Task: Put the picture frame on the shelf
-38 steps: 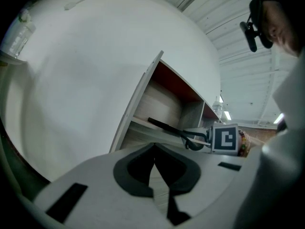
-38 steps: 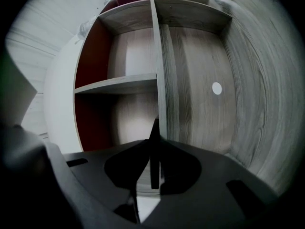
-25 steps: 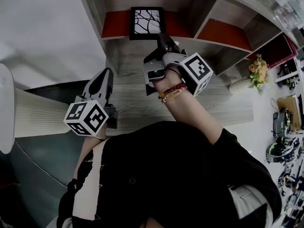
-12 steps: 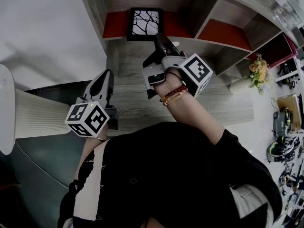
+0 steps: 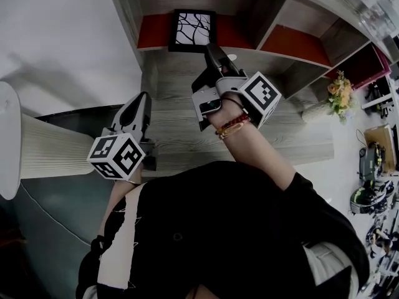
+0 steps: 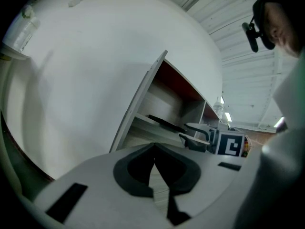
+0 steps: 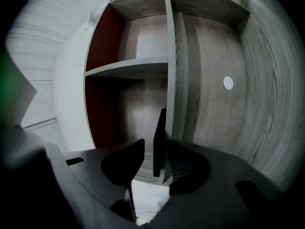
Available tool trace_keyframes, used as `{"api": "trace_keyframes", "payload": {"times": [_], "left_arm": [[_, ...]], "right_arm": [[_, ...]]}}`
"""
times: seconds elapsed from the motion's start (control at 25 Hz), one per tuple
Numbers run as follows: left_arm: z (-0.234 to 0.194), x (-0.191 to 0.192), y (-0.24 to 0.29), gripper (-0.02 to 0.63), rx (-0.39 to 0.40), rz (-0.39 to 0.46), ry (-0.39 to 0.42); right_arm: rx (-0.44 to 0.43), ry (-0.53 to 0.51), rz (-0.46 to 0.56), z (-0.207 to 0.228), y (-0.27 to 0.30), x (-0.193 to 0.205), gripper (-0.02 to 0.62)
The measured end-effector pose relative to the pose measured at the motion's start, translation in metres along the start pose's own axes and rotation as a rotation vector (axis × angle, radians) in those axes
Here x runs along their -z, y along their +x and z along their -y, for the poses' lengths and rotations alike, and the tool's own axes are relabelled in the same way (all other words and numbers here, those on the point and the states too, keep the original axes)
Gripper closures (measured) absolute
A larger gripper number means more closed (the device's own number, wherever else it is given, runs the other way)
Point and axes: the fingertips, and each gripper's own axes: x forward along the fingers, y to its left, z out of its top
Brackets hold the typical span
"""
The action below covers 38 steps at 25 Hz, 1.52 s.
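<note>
The picture frame [image 5: 192, 30] stands upright in a red-backed compartment of the shelf [image 5: 177, 83], on the far side. The right gripper [image 5: 214, 56] has just been opening its jaws. They now stand wide apart, with the frame's edge between them. The left gripper [image 5: 138, 103], nearer and to the left, has its jaws together and holds nothing.

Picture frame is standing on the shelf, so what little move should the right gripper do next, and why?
Probably draw the right gripper straight back. Its jaws have just been opening, and the picture frame stands upright on the shelf between them, with a gap showing on one side. Backing out straight should avoid tipping it.
</note>
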Motion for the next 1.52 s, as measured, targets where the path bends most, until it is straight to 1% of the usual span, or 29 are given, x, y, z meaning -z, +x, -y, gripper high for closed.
{"api": "trace_keyframes", "payload": {"times": [0.28,0.4,0.48,0.6,0.68,0.72,0.8,0.88,0.96,1.12,1.24,1.32,1.4,1.52], "left_arm": [[0.003,0.003,-0.003,0.594,0.014,-0.006,-0.003],[0.008,0.005,-0.002,0.594,0.035,-0.011,-0.005],[0.013,0.006,-0.001,0.594,0.057,-0.018,-0.002],[0.024,0.01,-0.001,0.594,0.094,-0.035,0.012],[0.03,0.015,-0.003,0.594,0.115,-0.049,0.02],[0.033,0.017,-0.004,0.594,0.123,-0.056,0.024],[0.037,0.022,-0.005,0.594,0.136,-0.067,0.025],[0.041,0.028,-0.005,0.594,0.148,-0.075,0.022],[0.046,0.033,-0.006,0.594,0.157,-0.079,0.021],[0.056,0.036,-0.005,0.594,0.163,-0.077,0.024],[0.062,0.036,-0.002,0.594,0.158,-0.076,0.028],[0.066,0.035,0.002,0.594,0.152,-0.07,0.026],[0.072,0.034,0.006,0.594,0.145,-0.061,0.02],[0.085,0.033,0.011,0.594,0.138,-0.051,0.015]], "right_arm": [[0.006,-0.043,0.004,0.006,-0.016,-0.002,0.446],[0.031,-0.054,0.037,0.019,-0.032,-0.01,0.449],[0.061,-0.037,0.063,0.031,-0.046,-0.014,0.453],[0.12,-0.029,0.099,0.05,-0.068,-0.019,0.512],[0.154,-0.065,0.113,0.057,-0.082,-0.021,0.566],[0.166,-0.091,0.113,0.058,-0.087,-0.021,0.583],[0.189,-0.171,0.099,0.059,-0.096,-0.021,0.594],[0.197,-0.29,0.072,0.054,-0.102,-0.021,0.606],[0.182,-0.433,0.033,0.044,-0.105,-0.019,0.606],[0.16,-0.756,-0.074,0.023,-0.104,-0.013,0.604],[0.127,-0.951,-0.096,0.005,-0.103,-0.017,0.604],[0.089,-1.044,-0.124,-0.005,-0.101,-0.016,0.603],[0.055,-1.112,-0.168,-0.013,-0.099,-0.012,0.601],[0.024,-1.166,-0.226,-0.02,-0.097,-0.011,0.592]]}}
